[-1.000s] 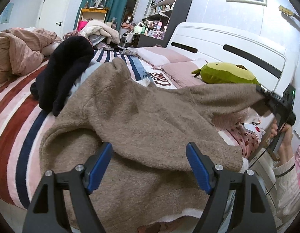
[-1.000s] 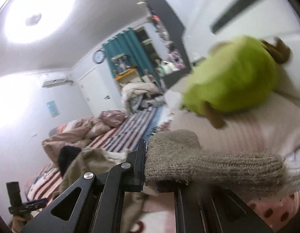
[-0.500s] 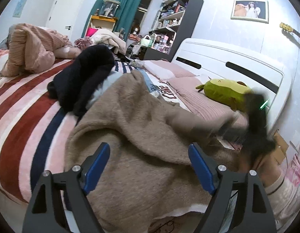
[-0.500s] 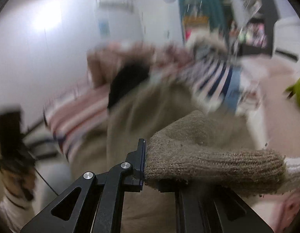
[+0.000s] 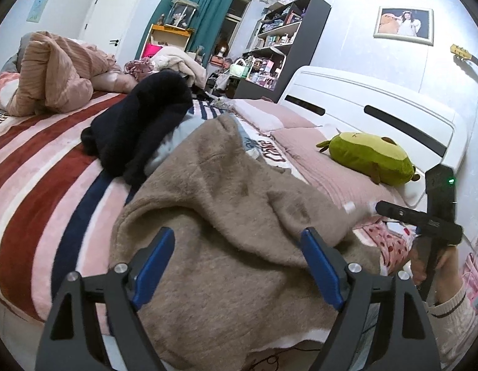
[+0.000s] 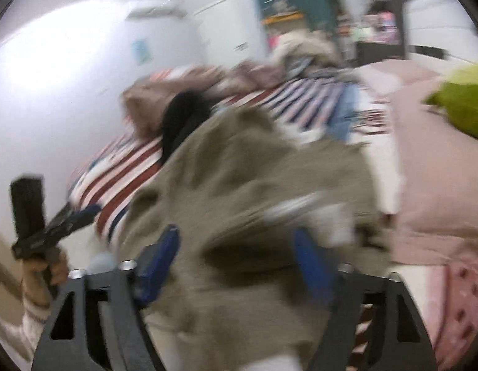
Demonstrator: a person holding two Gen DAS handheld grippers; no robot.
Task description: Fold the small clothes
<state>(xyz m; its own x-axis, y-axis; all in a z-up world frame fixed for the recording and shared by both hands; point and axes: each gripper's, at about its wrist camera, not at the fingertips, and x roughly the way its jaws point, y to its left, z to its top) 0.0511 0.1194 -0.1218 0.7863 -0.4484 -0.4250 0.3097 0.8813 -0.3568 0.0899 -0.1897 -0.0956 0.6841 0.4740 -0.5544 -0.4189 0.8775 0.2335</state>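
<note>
Risk: the sleeve laid across the brown sweater (image 5: 226, 216) sits loosely at 3 o'clock and could slide off the bed edge toward the right gripper (image 6: 235, 262), undoing the fold. Sweater lies bunched on the striped blanket (image 5: 37, 167), spanning centre to 6 o'clock. Left gripper (image 5: 239, 266) hovers wide open and empty; right gripper, clamped on the cuff 0.5 s ago, now gapes open, empty.
</note>
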